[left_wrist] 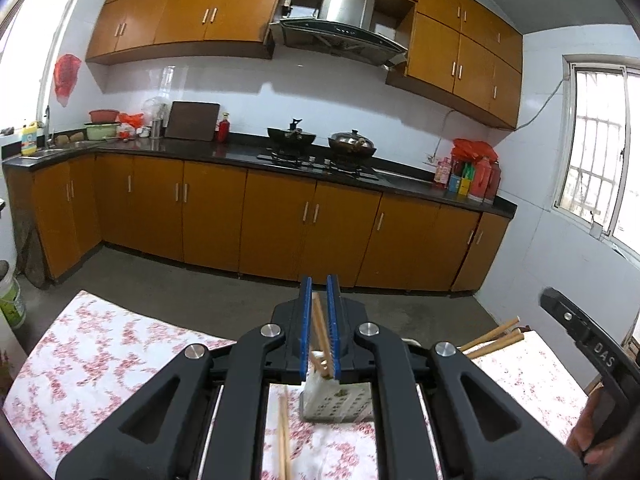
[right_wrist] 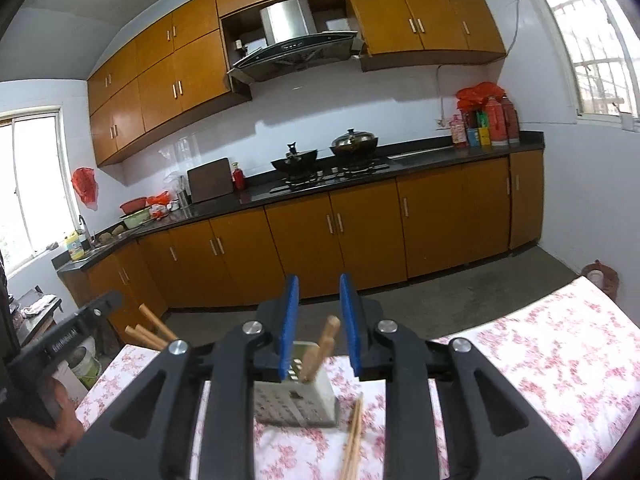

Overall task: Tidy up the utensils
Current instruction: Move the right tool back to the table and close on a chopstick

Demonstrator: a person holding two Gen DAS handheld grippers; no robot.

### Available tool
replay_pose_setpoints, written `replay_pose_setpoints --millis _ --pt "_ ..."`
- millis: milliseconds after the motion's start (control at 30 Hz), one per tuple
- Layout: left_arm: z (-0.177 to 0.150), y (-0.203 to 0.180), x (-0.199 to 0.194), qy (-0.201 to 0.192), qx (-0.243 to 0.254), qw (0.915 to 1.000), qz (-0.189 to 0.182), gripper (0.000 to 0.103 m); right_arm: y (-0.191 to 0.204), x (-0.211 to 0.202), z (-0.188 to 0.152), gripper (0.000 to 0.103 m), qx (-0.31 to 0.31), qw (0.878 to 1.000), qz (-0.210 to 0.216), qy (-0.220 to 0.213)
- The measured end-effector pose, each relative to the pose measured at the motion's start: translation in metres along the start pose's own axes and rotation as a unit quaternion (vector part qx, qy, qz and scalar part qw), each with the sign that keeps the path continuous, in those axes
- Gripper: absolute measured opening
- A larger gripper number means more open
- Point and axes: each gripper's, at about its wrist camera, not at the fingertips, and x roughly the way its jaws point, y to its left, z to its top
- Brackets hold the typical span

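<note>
- Left tongs (left_wrist: 319, 312): blue pads nearly together, clamped on a chopstick (left_wrist: 320, 330) that runs tilted between them, its lower end at the holder (left_wrist: 336, 400).
- Holder: white, perforated, upright on the floral tabletop (left_wrist: 100, 344), directly below the left tongs.
- Loose chopsticks (left_wrist: 283, 436): a pair flat on the tabletop at 7 o'clock from the holder, near it but apart.
- Right tongs (right_wrist: 319, 324): blue pads spread wide, gripping nothing, above the holder (right_wrist: 296, 404).
- Wooden handles (right_wrist: 320, 354): stand tilted in the holder, seen between the right tongs' pads; contact cannot be told.
- Right view: the loose chopsticks (right_wrist: 353, 440) lie at 5 o'clock from the holder.
- Wooden sticks (left_wrist: 494, 336): project past the tabletop's far edge at 2 o'clock in the left view.
</note>
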Motion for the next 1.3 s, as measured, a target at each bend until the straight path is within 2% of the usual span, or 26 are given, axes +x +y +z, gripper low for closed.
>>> replay_pose_setpoints --millis 67,133,167,300,433,633,700,800,1067,1200,1300 --pt "-0.001 0.006 -0.012 0.000 0.000 1.0000 0.004 0.013 -0.007 -0.015 -0.007 0.023 0.002 1.000 -0.006 0.004" --pt "-0.007 0.013 -0.027 -0.001 0.002 0.9999 0.010 0.025 -0.016 -0.030 -0.020 0.023 0.006 1.000 -0.012 0.016" --pt "-0.010 0.015 -0.031 -0.001 0.004 0.9999 0.011 0.026 -0.020 -0.034 -0.026 0.023 0.007 1.000 -0.013 0.023" --pt "-0.035 0.029 -0.045 0.017 0.018 0.9995 0.020 0.026 -0.035 -0.038 -0.071 0.023 0.008 0.996 -0.027 0.083" --pt "-0.072 0.045 -0.039 0.063 0.019 0.9973 0.034 0.026 -0.049 -0.019 -0.130 0.023 0.029 0.985 -0.036 0.164" --pt "-0.124 0.071 -0.021 0.127 0.014 0.9899 0.062 0.026 -0.037 0.014 -0.190 0.023 0.020 0.968 -0.021 0.251" --pt "-0.135 0.078 -0.016 0.144 0.012 0.9874 0.066 0.026 -0.030 0.022 -0.201 0.023 0.017 0.963 -0.013 0.267" --pt "-0.150 0.081 -0.011 0.165 0.013 0.9839 0.067 0.026 -0.023 0.031 -0.212 0.022 0.001 0.960 -0.013 0.281" --pt "-0.166 0.086 -0.007 0.185 0.010 0.9809 0.058 0.026 -0.022 0.049 -0.222 0.017 -0.025 0.953 -0.039 0.299" --pt "-0.169 0.086 -0.001 0.198 0.003 0.9790 0.050 0.026 -0.019 0.054 -0.222 0.009 -0.049 0.953 -0.059 0.292" --pt "-0.175 0.085 0.004 0.213 -0.004 0.9765 0.034 0.026 -0.030 0.057 -0.219 0.008 -0.035 0.954 -0.081 0.285"
